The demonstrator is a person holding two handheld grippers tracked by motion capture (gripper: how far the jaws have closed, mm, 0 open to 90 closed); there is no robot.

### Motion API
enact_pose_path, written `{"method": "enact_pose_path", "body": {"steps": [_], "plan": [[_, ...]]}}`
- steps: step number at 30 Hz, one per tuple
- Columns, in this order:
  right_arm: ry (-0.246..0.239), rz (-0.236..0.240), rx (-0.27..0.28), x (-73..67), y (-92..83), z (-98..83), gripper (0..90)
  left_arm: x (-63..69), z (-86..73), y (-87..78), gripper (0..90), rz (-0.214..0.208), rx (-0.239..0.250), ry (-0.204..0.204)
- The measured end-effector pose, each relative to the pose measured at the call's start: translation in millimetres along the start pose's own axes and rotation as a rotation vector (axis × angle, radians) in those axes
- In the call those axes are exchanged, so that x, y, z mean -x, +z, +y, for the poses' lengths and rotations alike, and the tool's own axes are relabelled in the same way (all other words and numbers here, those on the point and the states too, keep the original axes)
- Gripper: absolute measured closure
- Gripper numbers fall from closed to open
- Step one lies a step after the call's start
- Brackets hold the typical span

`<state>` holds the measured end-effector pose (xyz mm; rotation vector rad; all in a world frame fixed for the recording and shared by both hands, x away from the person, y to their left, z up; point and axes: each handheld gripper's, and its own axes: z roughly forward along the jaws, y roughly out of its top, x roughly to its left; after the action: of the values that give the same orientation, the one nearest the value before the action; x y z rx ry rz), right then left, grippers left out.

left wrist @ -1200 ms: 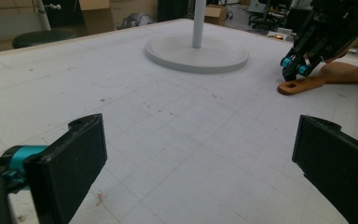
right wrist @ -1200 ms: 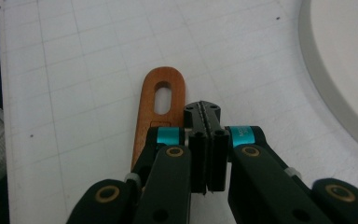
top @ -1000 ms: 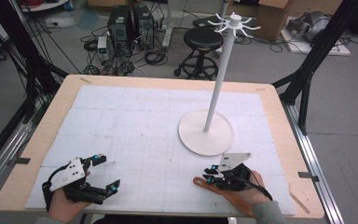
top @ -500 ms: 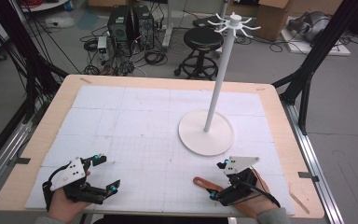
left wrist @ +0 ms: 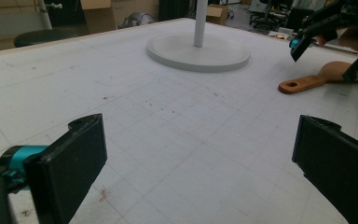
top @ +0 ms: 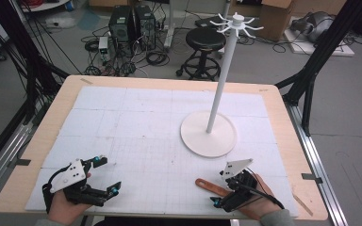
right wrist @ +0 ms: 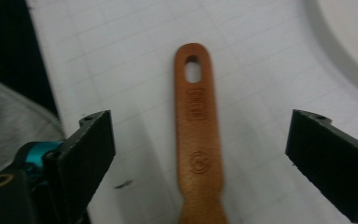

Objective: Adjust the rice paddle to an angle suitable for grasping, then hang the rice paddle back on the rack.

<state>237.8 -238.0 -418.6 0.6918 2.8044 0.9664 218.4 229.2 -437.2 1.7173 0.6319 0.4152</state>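
The wooden spatula (right wrist: 197,135) lies flat on the bench (top: 136,127) near its front right edge, just in front of the white hook stand (top: 209,135). The right claw (top: 222,189) sits over it with jaws wide apart, handle between them, touching neither. The left claw (top: 104,175) rests front left, also spread open and empty.

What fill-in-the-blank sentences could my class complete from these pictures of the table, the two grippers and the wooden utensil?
1. The right gripper has its jaws ____ on either side of the wooden utensil's handle.
2. The end of the handle has an oval ____ through it.
3. The white hook stand rests on a ____ base.
4. The left gripper holds ____.

Missing words: open; hole; round; nothing
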Motion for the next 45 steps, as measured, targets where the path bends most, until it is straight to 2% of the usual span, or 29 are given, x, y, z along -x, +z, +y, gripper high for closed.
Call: {"method": "enact_pose_path", "body": {"steps": [2, 4, 8, 11, 14, 16, 20, 26, 32, 36, 40, 45], "plan": [[0.007, 0.003, -0.003, 1.4, 0.4, -1.9, 7.7, -0.4, 0.1, 1.5, 3.4, -0.003, -0.002, -0.001], [0.011, 0.001, -0.011, 2.0, -0.1, -3.4, 13.3, -0.2, 0.4, 2.9, 3.4, -0.005, -0.005, -0.001], [0.012, -0.026, -0.045, 1.5, 0.0, -4.0, 16.8, 0.8, 0.7, 4.0, 3.4, -0.013, -0.007, 0.006], [0.020, -0.041, -0.078, 0.6, 1.0, -2.5, 24.4, -0.5, 1.1, 5.7, 3.4, -0.011, -0.004, 0.003], [-0.001, -0.043, -0.115, 1.0, 3.7, -1.1, 33.7, -1.2, 0.9, 7.8, 3.4, -0.013, -0.009, 0.000], [-0.003, -0.050, -0.141, -0.5, 5.5, -0.7, 35.9, -1.6, 1.3, 8.7, 3.4, -0.013, -0.009, 0.003], [-0.002, -0.059, -0.153, -0.2, 4.2, 1.3, 45.4, -1.3, 1.2, 9.1, 3.4, -0.014, -0.013, 0.001], [0.010, -0.065, -0.198, -1.2, 3.7, 5.7, 51.0, -0.6, 1.3, 8.5, 3.5, -0.015, -0.009, 0.003], [-0.001, -0.062, -0.256, -2.1, 2.4, 9.0, 57.0, -0.8, 1.1, 8.5, 3.4, -0.013, -0.013, 0.004], [-0.020, -0.046, -0.261, -1.8, 1.7, 9.1, 63.9, -0.1, 0.8, 7.7, 3.4, -0.014, -0.010, 0.004], [-0.041, -0.046, -0.256, -2.3, 1.7, 8.7, 64.2, -0.1, 1.1, 6.7, 3.4, -0.013, -0.011, 0.005], [-0.036, -0.046, -0.206, -0.5, -0.6, 5.2, 64.4, -1.0, 1.0, 8.4, 3.4, -0.012, -0.012, 0.004]]}}
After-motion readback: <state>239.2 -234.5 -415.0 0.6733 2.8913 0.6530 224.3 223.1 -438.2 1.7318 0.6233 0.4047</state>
